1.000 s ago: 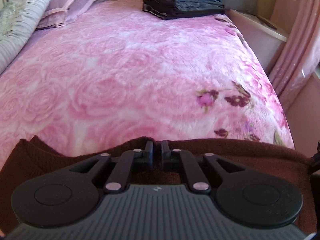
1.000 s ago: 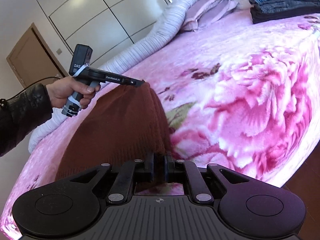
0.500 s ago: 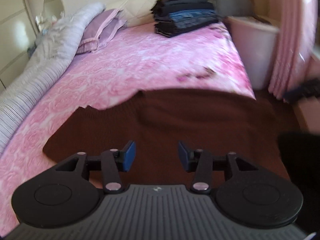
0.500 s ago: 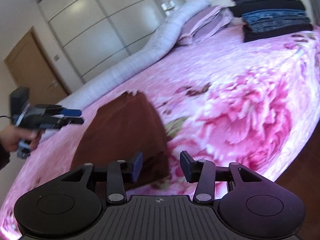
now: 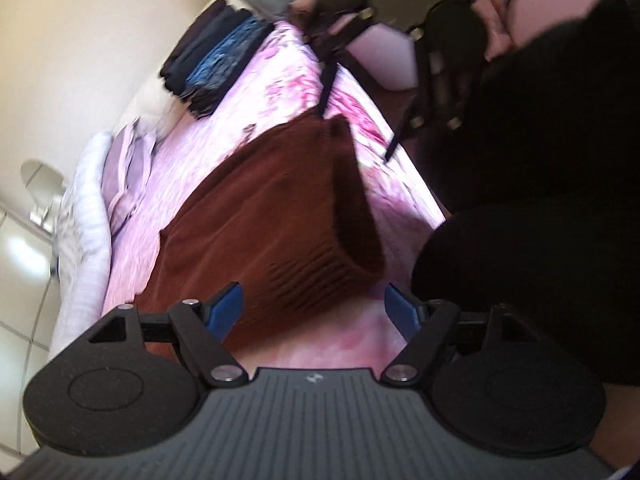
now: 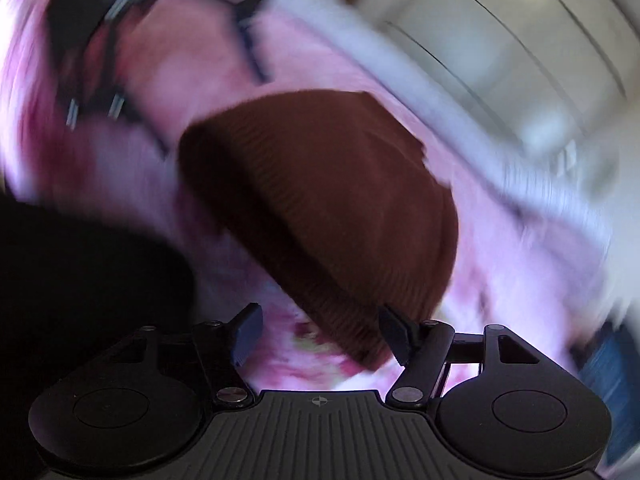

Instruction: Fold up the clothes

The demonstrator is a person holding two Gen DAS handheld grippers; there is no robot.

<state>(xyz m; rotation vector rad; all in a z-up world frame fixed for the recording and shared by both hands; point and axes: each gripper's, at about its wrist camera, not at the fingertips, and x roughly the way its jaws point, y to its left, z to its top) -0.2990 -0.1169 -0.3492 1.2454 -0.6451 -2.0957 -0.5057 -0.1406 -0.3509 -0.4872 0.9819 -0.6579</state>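
Both our grippers, left [image 5: 314, 310] and right [image 6: 322, 334], have fingers spread, holding nothing. Brown sweater [image 5: 276, 216] lies part-folded near the bed [image 5: 340, 340] edge. Risk: a sloppy regrab drags it off.

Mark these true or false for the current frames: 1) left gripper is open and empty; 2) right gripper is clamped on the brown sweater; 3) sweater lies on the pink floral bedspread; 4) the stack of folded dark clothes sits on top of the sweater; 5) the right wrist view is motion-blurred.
1) True. The left gripper has its jaws spread, nothing between them.
2) False. The right gripper is open; the brown sweater lies beyond its fingertips, not pinched.
3) True. The sweater rests on the pink floral bedspread.
4) False. The stack of folded dark clothes sits at the far end of the bed, apart from the sweater.
5) True. The right wrist view is heavily smeared.
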